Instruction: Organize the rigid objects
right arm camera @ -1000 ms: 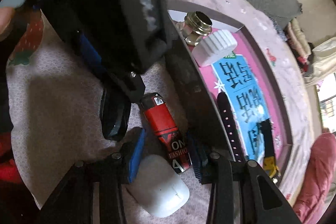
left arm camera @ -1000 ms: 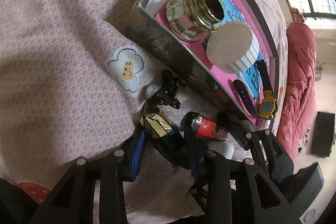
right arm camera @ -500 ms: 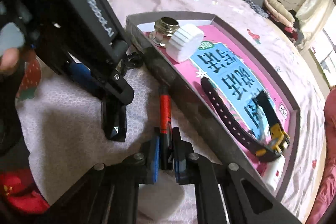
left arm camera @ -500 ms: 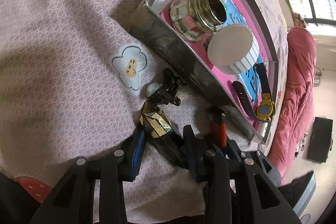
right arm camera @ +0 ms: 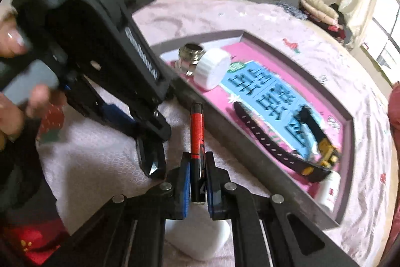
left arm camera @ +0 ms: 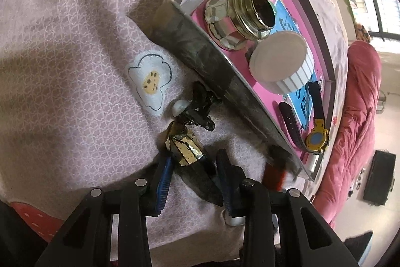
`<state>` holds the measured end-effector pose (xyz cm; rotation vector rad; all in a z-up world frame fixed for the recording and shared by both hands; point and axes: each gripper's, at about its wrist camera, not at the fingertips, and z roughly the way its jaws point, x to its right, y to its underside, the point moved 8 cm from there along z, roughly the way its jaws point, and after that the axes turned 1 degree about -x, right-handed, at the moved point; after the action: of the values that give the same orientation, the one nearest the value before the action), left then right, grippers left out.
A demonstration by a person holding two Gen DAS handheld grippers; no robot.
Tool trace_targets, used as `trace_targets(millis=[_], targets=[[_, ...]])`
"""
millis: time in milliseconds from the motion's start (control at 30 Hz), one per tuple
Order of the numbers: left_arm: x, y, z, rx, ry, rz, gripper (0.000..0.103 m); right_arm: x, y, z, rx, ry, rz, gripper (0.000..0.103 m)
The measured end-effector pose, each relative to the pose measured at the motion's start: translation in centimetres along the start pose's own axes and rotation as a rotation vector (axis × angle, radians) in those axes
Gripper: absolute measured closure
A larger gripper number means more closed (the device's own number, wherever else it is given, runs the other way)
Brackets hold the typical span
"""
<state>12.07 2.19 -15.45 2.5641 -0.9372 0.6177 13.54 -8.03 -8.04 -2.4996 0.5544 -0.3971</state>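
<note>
Right wrist view shows the right tool (right arm camera: 195, 188) pinching a red lighter (right arm camera: 197, 139) by its lower end, pads pressed flat on both sides. The lighter hangs just beside the near wall of the tray (right arm camera: 252, 142), above the bed sheet (right arm camera: 100, 167). Its long axis runs straight out along the fingers, black cap end pointing away, up the picture toward the tray wall. To do this step well, I would lift until the cap clears the wall, carry it over the pink floor, and lay it flat in bare space beside the watch (right arm camera: 287, 144), clear of the white cap (right arm camera: 212, 69).

Left tool (left arm camera: 193, 175) straddles a dark, gold-patterned object (left arm camera: 186, 145) on the sheet, its jaws having just been closing, the pads not clearly pressing it.
</note>
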Motion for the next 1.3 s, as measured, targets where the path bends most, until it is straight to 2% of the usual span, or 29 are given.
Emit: trace_targets(millis=[267, 433, 633, 867, 1033, 1300], targets=[[0.7, 0.1, 0.5, 0.016, 0.011, -0.009, 0.071, 0.8, 0.0, -4.7, 0.115, 0.052, 0.18, 0.092], [0.5, 0.5, 0.1, 0.046, 0.037, 0.051, 0.073, 0.2, 0.2, -6.1, 0.147, 0.077, 0.283, 0.092], [1.6, 1.7, -0.8, 0.135, 0.048, 0.181, 0.074, -0.6, 1.2, -6.5, 0.137, 0.086, 0.385, 0.092], [3.8, 3.1, -2.2, 0.271, 0.035, 0.427, 0.077, 0.2, 2.5, -7.5, 0.148, 0.12, 0.481, 0.092], [4.0, 3.4, -2.9, 0.301, 0.062, 0.502, 0.078, 0.1, 3.0, -7.5, 0.141, 0.125, 0.53, 0.092], [4.2, 3.8, -3.5, 0.348, 0.053, 0.605, 0.078, -0.1, 3.4, -7.3, 0.139, 0.146, 0.581, 0.092]])
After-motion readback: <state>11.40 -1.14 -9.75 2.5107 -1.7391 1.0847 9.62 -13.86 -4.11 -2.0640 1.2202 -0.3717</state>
